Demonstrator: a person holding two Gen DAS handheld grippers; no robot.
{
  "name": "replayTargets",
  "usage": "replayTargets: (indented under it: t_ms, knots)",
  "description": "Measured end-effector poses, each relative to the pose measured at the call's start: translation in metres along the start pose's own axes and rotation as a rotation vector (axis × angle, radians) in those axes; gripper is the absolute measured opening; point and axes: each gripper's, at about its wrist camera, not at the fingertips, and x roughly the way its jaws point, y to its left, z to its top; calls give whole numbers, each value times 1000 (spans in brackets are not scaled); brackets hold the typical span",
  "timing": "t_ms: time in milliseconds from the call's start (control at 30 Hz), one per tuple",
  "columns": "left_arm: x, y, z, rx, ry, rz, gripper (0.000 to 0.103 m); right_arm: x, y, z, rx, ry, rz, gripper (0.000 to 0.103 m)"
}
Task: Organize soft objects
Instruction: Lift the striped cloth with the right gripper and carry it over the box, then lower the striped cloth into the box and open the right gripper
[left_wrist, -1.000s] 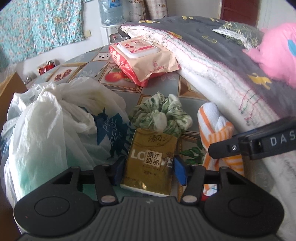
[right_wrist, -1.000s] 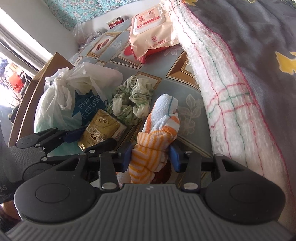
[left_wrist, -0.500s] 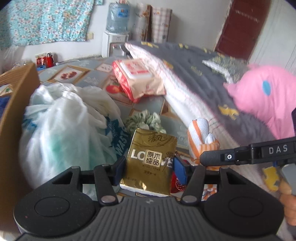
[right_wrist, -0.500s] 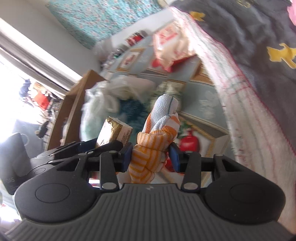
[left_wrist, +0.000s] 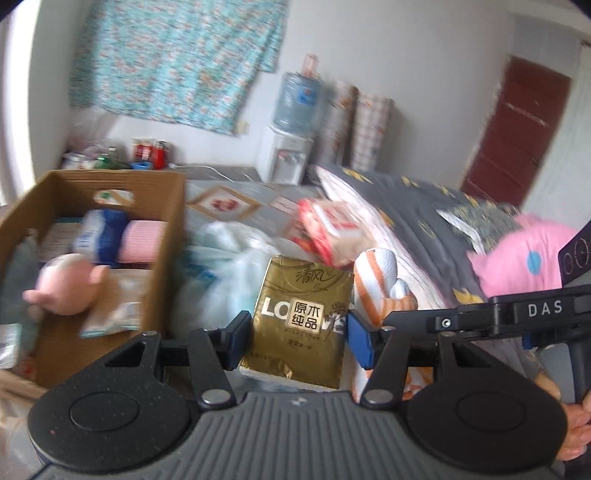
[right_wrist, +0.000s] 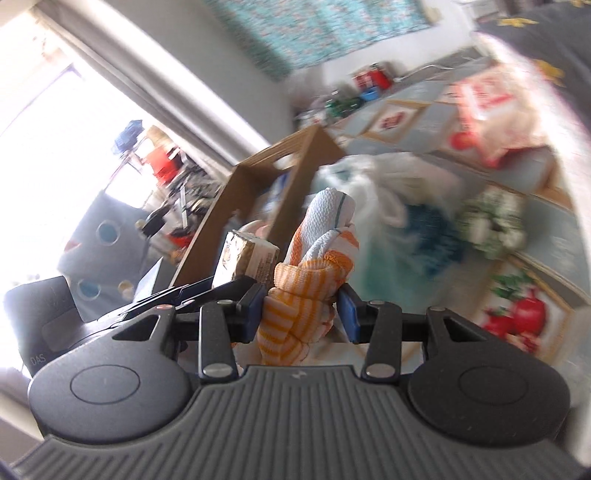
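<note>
Cardboard box (left_wrist: 162, 206): already holding several soft items.
Left gripper (left_wrist: 295, 336): I'm clamping the gold tissue pack (left_wrist: 301, 317).
Right gripper (right_wrist: 301, 314): I'm pinching the orange striped towel (right_wrist: 314, 288).
Left over: green scrunchie (right_wrist: 491, 225), wipes pack (left_wrist: 328, 232).

A turquoise floral cloth (left_wrist: 177, 59) hangs on the far wall, left of a water dispenser (left_wrist: 286, 157) topped with a blue bottle (left_wrist: 297, 99). At far right stands a dark red door (left_wrist: 513, 136). Red containers (left_wrist: 153, 154) sit on the patterned floor mat (left_wrist: 236, 195) near the far wall, left of the dispenser.
</note>
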Motion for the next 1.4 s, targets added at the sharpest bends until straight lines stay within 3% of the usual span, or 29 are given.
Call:
replayTargets:
  t_ms: [333, 567, 767, 1033, 1400]
  knots:
    - [-46, 87, 8, -122, -80, 185, 56, 89, 74, 32, -101, 155, 83, 42]
    - [-41, 157, 2, -191, -27, 318, 56, 163, 119, 43, -187, 308, 33, 42]
    - [-4, 197, -1, -206, 76, 343, 56, 212, 146, 45, -294, 414, -63, 42]
    - [31, 223, -8, -236, 191, 346, 57, 261, 160, 39, -393, 538, -165, 42]
    - [41, 231, -1, -240, 214, 350, 56, 287, 149, 51, -395, 597, -202, 44]
